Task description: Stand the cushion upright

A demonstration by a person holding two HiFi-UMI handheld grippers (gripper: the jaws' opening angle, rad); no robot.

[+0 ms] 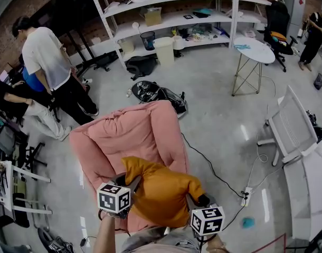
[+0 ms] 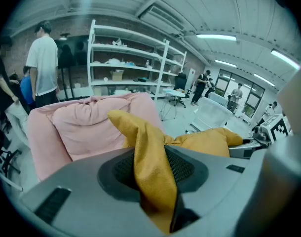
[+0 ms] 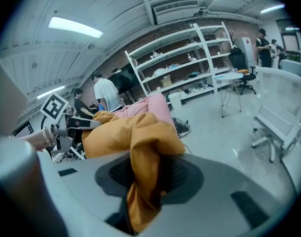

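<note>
1. Pinching a bunched corner of the mustard, suede-like cushion, the left gripper is clenched on the fabric.
2. The right gripper clamps the opposite crumpled corner.
3. The plump cushion rests on the padded pink armchair seat.
</note>
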